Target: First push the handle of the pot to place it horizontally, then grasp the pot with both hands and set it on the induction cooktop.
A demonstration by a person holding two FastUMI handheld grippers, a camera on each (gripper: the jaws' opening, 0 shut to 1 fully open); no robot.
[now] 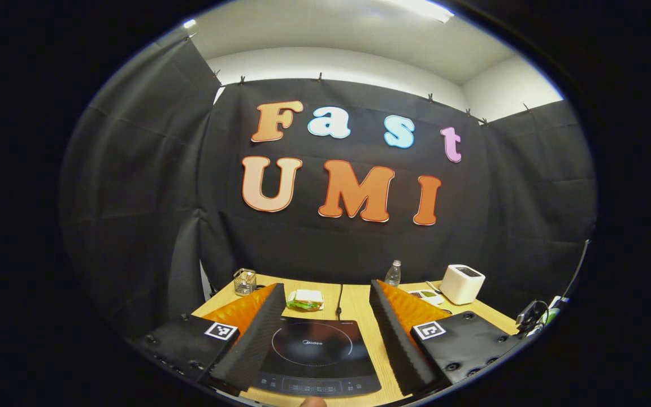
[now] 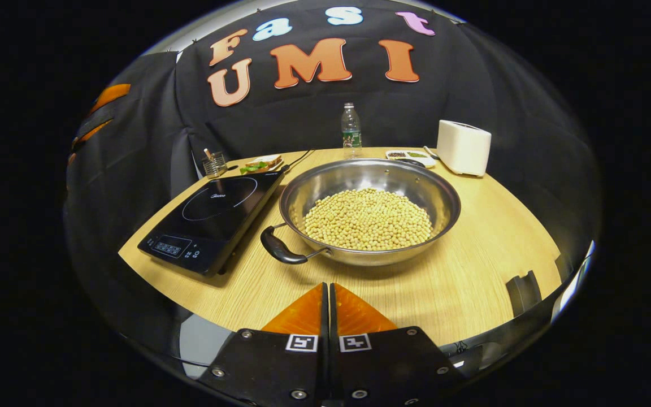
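Observation:
A wide steel pot full of pale beans stands on the wooden table in the right gripper view. Its dark loop handle points to the near left, toward the black induction cooktop beside it. My right gripper is shut with nothing in it, just short of the table's front edge, a hand's width from the pot. In the left gripper view my left gripper is open wide above the cooktop, with nothing between its fingers. The left gripper also appears at the far left of the right gripper view.
At the back of the table stand a water bottle, a white toaster, a small tray, a sandwich plate and a wire cup. A cable runs behind the cooktop. A dark clamp sits at the right edge.

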